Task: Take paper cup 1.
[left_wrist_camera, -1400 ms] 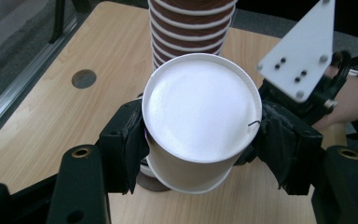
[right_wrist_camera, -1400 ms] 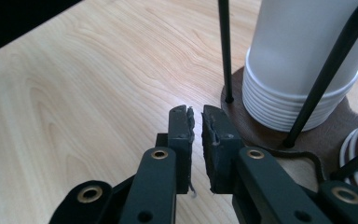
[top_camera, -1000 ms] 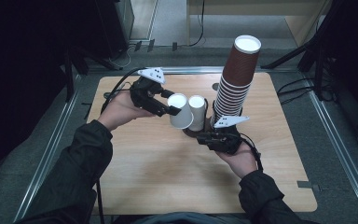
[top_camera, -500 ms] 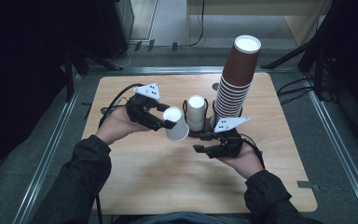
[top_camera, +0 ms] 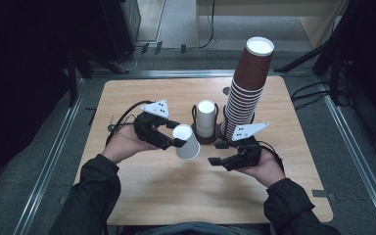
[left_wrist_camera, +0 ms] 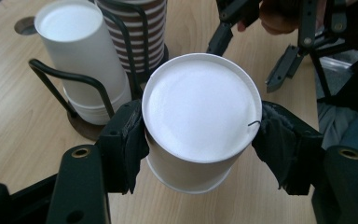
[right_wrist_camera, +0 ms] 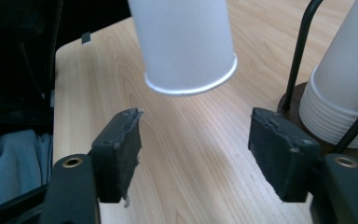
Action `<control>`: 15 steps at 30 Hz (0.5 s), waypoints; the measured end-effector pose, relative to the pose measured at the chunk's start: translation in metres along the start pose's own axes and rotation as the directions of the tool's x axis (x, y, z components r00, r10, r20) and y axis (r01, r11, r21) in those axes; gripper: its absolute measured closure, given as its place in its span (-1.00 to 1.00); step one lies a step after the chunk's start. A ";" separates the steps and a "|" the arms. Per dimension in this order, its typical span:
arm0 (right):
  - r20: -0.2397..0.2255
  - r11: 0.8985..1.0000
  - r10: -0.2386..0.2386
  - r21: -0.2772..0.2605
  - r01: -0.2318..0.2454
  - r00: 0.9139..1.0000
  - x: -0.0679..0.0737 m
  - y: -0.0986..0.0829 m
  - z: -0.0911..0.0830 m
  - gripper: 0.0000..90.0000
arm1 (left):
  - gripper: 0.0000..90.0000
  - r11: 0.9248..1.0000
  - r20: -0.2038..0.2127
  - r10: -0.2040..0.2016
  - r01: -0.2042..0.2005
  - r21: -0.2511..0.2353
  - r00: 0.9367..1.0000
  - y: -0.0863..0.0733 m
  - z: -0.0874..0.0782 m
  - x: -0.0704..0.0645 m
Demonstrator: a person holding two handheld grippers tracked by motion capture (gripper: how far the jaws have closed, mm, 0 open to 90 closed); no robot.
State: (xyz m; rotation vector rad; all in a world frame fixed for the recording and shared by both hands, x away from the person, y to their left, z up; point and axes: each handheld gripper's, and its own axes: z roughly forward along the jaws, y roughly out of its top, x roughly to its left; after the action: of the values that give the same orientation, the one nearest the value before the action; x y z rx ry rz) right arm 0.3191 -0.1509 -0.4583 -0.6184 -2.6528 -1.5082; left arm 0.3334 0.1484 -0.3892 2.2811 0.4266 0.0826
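Left gripper (top_camera: pixel 176 139) has its jaws clamped on the sides of a single white cup (top_camera: pixel 187 142), upside down, base facing the left gripper's camera. The cup is held in the air above the worktop (top_camera: pixel 127 98), tilted, just left of and in front of the cup rack.

Middle: the wire rack (top_camera: pixel 195 111) on its round dark base holds a short stack of white cups (top_camera: pixel 206 117), also upside down. Directly right of it stands the tall brown striped stack (top_camera: pixel 247 88), well above everything else.

Right gripper (top_camera: pixel 227 157) has its jaws wide apart with nothing between them, low over the worktop just in front of the rack. In the right gripper view the held cup's rim (right_wrist_camera: pixel 191 79) hangs above and beyond the open jaws, not between them.

My read on the step: one cup has been separated from the white stack and is being carried off by the left gripper. Next move is likely to set it down on bare wood or hand it over; the right gripper would have to come up and close on the cup wall near the rim for a handover.

Room: plenty of bare wood in front and to the left. Tight side is the right: rack wires and the tall stack are near, and a knock could topple that stack. Both grippers sit well in from the worktop edges.
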 end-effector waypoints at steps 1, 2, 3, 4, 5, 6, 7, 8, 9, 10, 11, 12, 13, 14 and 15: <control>-0.006 1.000 0.003 0.008 -0.003 1.000 -0.001 0.000 0.001 -0.27 | -0.20 1.000 0.007 0.001 -0.001 0.002 1.000 -0.002 0.002 -0.001; -0.010 1.000 0.005 0.012 -0.005 1.000 -0.002 -0.001 0.003 -0.27 | -0.20 1.000 0.010 0.003 -0.003 0.006 1.000 -0.004 0.003 -0.002; -0.013 1.000 0.005 0.015 -0.005 1.000 -0.003 -0.001 0.004 -0.27 | -0.20 1.000 0.013 -0.002 0.002 0.007 1.000 -0.006 0.005 -0.003; -0.018 1.000 0.010 0.017 -0.009 1.000 -0.003 -0.001 0.006 -0.27 | -0.20 1.000 0.013 -0.006 0.006 0.007 1.000 -0.008 0.007 -0.003; -0.022 1.000 0.003 0.016 -0.003 1.000 -0.004 0.000 0.007 -0.27 | -0.20 1.000 0.013 -0.010 0.010 0.005 1.000 -0.010 0.008 -0.004; -0.033 1.000 0.001 0.016 0.000 0.999 -0.004 0.000 0.008 -0.27 | -0.20 1.000 0.017 -0.012 0.012 0.006 1.000 -0.012 0.009 -0.003; -0.036 1.000 -0.002 0.017 0.002 0.999 -0.003 0.000 0.008 -0.24 | -0.21 1.000 0.018 -0.018 0.018 0.001 1.000 -0.014 0.010 -0.003; -0.038 1.000 -0.008 0.015 0.008 0.999 -0.003 0.001 0.009 -0.24 | -0.20 1.000 0.021 -0.030 0.030 -0.005 0.999 -0.016 0.011 -0.004; -0.036 1.000 -0.012 0.013 0.012 0.999 -0.003 0.001 0.010 -0.25 | -0.20 0.999 0.021 -0.031 0.031 -0.004 0.999 -0.018 0.012 -0.004; -0.037 1.000 -0.014 0.012 0.015 0.999 -0.003 0.002 0.010 -0.25 | -0.20 1.000 0.022 -0.030 0.030 -0.005 0.999 -0.020 0.012 -0.004; -0.041 1.000 -0.016 0.010 0.017 0.999 -0.003 0.003 0.011 -0.26 | -0.20 0.999 0.022 -0.036 0.037 -0.003 0.999 -0.022 0.013 -0.005; -0.046 1.000 -0.016 0.007 0.017 0.999 -0.002 0.003 0.011 -0.27 | -0.20 0.999 0.025 -0.042 0.042 -0.002 0.999 -0.024 0.014 -0.004; -0.049 1.000 -0.021 0.004 0.021 0.999 -0.002 0.004 0.011 -0.29 | -0.20 0.999 0.028 -0.048 0.048 -0.004 0.998 -0.026 0.014 -0.004; -0.054 1.000 -0.020 0.003 0.021 0.998 -0.002 0.004 0.012 -0.32 | -0.20 0.999 0.030 -0.049 0.049 -0.001 0.998 -0.027 0.015 -0.005; -0.056 1.000 -0.024 0.002 0.024 0.998 -0.003 0.004 0.013 -0.35 | -0.20 0.999 0.032 -0.053 0.053 -0.003 0.998 -0.028 0.016 -0.005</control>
State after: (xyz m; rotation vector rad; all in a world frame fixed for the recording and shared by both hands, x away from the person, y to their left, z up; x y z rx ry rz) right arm 0.3249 -0.1395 -0.4626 -0.5379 -2.6298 -1.5050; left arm 0.3242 0.1527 -0.4205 2.2623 0.4701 0.0206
